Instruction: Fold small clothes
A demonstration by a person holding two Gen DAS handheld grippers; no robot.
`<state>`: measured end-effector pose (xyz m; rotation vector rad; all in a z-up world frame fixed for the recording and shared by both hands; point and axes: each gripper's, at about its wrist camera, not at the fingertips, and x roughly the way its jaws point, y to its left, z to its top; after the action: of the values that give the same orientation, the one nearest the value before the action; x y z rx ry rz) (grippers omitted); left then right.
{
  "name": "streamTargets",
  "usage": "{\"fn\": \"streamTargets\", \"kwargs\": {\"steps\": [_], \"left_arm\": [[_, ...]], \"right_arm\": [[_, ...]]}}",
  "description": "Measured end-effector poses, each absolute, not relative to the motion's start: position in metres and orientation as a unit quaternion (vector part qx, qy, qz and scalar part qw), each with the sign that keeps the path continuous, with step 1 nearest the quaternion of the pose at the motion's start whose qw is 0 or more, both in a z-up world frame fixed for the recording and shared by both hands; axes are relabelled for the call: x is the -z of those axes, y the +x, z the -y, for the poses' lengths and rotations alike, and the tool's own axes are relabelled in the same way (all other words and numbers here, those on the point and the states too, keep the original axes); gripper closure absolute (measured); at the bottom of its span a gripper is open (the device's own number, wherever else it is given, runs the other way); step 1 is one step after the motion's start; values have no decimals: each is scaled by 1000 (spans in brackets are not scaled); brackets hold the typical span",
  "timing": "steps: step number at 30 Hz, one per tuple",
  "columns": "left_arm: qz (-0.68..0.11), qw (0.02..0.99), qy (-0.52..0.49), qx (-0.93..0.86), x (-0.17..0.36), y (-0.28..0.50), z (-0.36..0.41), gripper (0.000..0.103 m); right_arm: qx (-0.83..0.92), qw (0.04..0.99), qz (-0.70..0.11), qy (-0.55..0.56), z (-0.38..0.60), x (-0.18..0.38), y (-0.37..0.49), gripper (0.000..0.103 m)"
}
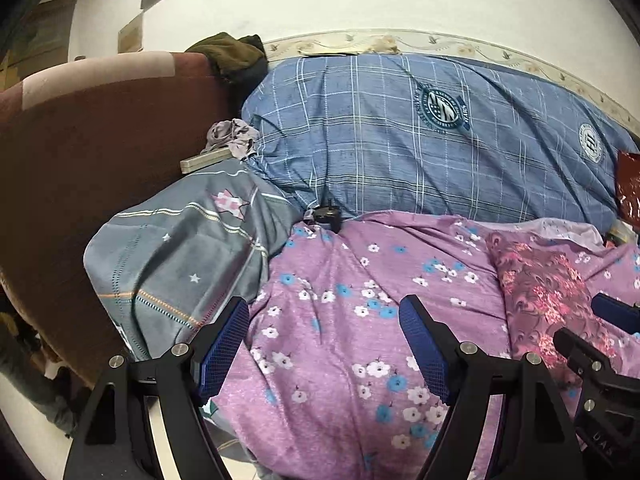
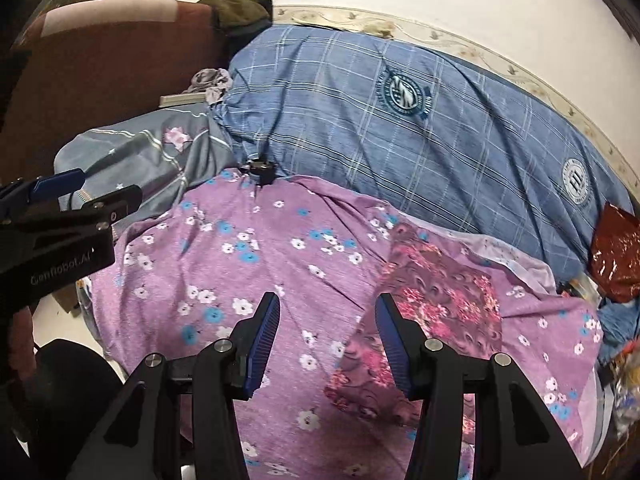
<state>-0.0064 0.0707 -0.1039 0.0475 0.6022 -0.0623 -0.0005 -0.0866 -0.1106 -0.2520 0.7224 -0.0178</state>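
A small dark-pink floral garment [image 2: 432, 320] lies flat on the purple flowered bedspread [image 2: 256, 264]; it also shows in the left wrist view [image 1: 548, 292] at the right. My right gripper [image 2: 326, 340] is open and empty, hovering just left of the garment's left edge. My left gripper [image 1: 324, 344] is open and empty over bare bedspread [image 1: 344, 320], left of the garment. The right gripper shows at the right edge of the left wrist view [image 1: 588, 332], and the left gripper at the left edge of the right wrist view [image 2: 84, 192].
A blue plaid duvet [image 1: 420, 136] lies along the wall. A grey star-patterned pillow [image 1: 180, 256] sits at the left by a brown headboard [image 1: 92, 136]. A black plug [image 1: 326, 216] lies between them. A red bag [image 2: 616, 248] and clutter are at the right.
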Motion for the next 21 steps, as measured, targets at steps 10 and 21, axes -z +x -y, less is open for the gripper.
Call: {"fn": "streamTargets", "kwargs": {"steps": [10, 21], "left_arm": [[-293, 955, 24, 33, 102, -11, -72, 25], [-284, 958, 19, 27, 92, -22, -79, 25]], "right_arm": [[3, 927, -355, -119, 85, 112, -2, 52], [-6, 931, -344, -118, 77, 102, -8, 52]]}}
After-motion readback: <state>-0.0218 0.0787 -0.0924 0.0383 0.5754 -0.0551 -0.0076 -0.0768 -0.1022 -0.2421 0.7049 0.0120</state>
